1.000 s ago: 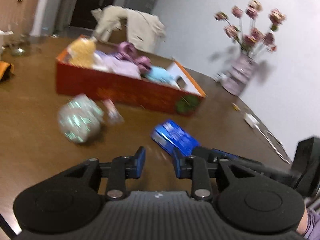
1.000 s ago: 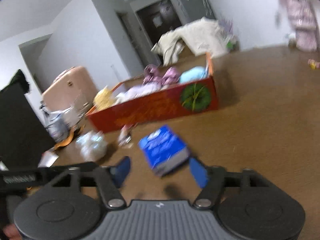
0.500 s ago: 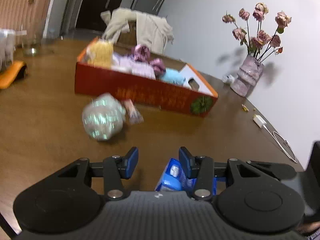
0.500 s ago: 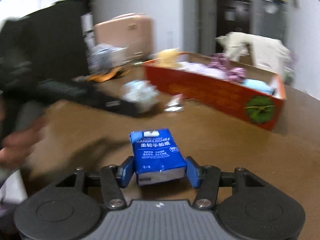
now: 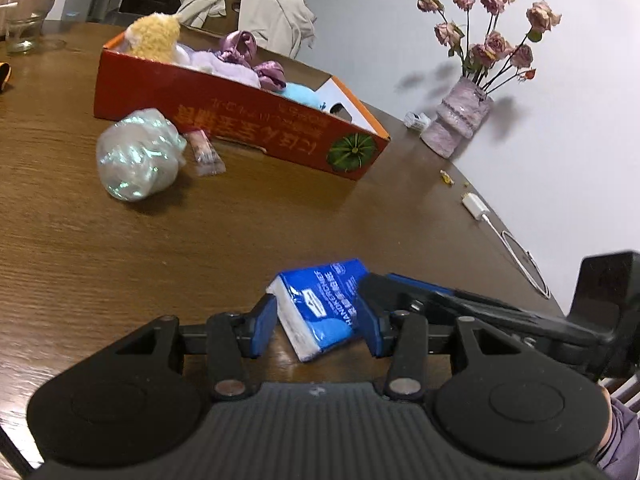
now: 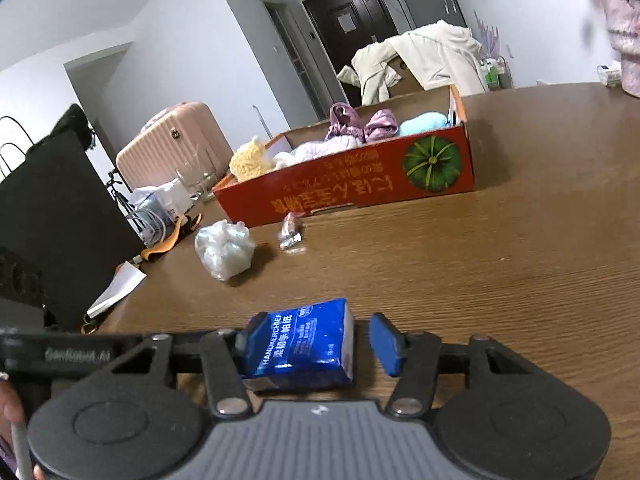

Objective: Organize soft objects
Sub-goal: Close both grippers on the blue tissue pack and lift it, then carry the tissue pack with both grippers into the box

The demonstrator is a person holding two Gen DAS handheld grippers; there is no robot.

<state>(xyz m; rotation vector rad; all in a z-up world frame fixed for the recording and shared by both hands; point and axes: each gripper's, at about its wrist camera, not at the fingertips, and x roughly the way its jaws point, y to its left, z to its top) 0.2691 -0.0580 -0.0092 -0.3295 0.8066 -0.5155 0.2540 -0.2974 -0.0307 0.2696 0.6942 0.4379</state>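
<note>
Two tools are closing around one blue tissue pack (image 5: 324,304).
Left tool (image 5: 316,330) and right tool (image 6: 314,346) are both straddling it on the desk (image 5: 120,264), pads not yet pressing.

— Where are the grippers relative to the tissue pack (image 5: 320,304)?
— Both straddle it, angled downward. The left gripper (image 5: 316,330) and the right gripper (image 6: 316,344) are each closing, pads not yet clamping.
</note>
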